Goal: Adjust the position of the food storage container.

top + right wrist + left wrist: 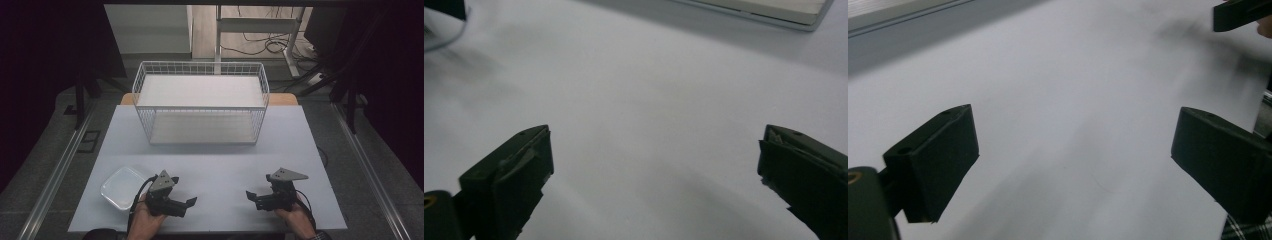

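On the pale table top [220, 165] both hands hold their grippers near the front edge, jaws turned toward each other. My left gripper [186, 207] is open, its two black jaws far apart over bare table in the left gripper view [1075, 160]. My right gripper [253, 200] is open as well, jaws spread wide with nothing between them in the right gripper view [654, 170]. A clear plastic tub [123, 187] lies just left of the left hand. A white wire basket [200, 100] with a shelf stands at the back middle of the table.
The gap between the two grippers is bare table. The right gripper's jaw [1240, 14] shows at the top right of the left gripper view. The basket's base edge [774, 11] crosses the top of the right gripper view. Dark floor, rails and cables surround the table.
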Motion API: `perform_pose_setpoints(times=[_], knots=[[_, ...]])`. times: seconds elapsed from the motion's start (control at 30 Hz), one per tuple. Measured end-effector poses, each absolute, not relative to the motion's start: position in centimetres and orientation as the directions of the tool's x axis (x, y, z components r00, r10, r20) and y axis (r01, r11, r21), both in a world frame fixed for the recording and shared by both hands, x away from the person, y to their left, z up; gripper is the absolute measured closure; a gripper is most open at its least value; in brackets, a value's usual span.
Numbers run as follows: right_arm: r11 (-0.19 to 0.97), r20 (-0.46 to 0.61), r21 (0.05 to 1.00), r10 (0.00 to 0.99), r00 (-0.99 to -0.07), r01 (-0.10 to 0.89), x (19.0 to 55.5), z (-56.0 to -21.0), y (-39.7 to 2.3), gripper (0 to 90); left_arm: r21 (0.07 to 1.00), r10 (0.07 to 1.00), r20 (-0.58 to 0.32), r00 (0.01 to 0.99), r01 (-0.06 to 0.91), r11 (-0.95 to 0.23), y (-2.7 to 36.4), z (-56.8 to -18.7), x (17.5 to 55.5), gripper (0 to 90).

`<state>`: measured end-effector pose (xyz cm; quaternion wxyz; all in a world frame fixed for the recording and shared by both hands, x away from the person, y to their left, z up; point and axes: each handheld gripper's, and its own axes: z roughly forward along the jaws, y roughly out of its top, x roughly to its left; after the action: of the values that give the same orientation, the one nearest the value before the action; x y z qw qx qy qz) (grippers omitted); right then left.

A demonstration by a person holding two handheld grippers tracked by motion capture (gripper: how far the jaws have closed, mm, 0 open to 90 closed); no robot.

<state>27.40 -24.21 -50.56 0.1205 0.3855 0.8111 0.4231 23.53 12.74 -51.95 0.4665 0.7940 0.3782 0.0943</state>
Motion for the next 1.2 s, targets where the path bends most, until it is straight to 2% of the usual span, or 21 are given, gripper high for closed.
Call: perform_pose_setpoints(times=[0.13,0.27,0.57,0.7,0.87,0.9,1.03,1.2], knots=[[0.375,0.096,0.775,0.725,-0.682,0.508,27.4,-51.0,-23.8,0.0,0.811,0.691,-0.167,0.703,0.496,-0.309,12.4,-51.8,23.1,5.1],[0.421,0.054,0.763,0.715,-0.697,0.491,27.3,-51.1,-23.5,0.0,0.804,0.675,-0.188,0.713,0.507,-0.312,12.1,-52.0,23.2,5.2],[0.423,0.05,0.775,0.699,-0.713,0.469,27.2,-50.8,-23.7,0.0,0.801,0.672,-0.157,0.724,0.491,-0.342,11.5,-51.6,23.2,4.1],[0.429,0.043,0.772,0.7,-0.713,0.469,27.1,-50.8,-23.7,0.0,0.811,0.647,-0.17,0.743,0.479,-0.336,11.5,-51.0,23.2,3.5],[0.428,0.037,0.775,0.702,-0.711,0.464,27.1,-50.7,-23.7,0.0,0.813,0.662,-0.082,0.745,0.434,-0.388,11.8,-49.2,22.7,8.9],[0.426,0.038,0.778,0.703,-0.71,0.463,27.1,-50.6,-23.8,0.0,0.812,0.671,-0.073,0.738,0.434,-0.389,12.2,-49.0,22.6,17.1],[0.425,0.033,0.78,0.705,-0.708,0.46,27.1,-50.5,-23.8,0.0,0.817,0.714,-0.08,0.696,0.456,-0.353,14.4,-48.1,22.5,35.9],[0.431,0.034,0.773,0.705,-0.708,0.466,27.2,-50.6,-23.8,0.0,0.829,0.775,-0.091,0.625,0.479,-0.29,18.4,-47.1,22.0,63.9]])
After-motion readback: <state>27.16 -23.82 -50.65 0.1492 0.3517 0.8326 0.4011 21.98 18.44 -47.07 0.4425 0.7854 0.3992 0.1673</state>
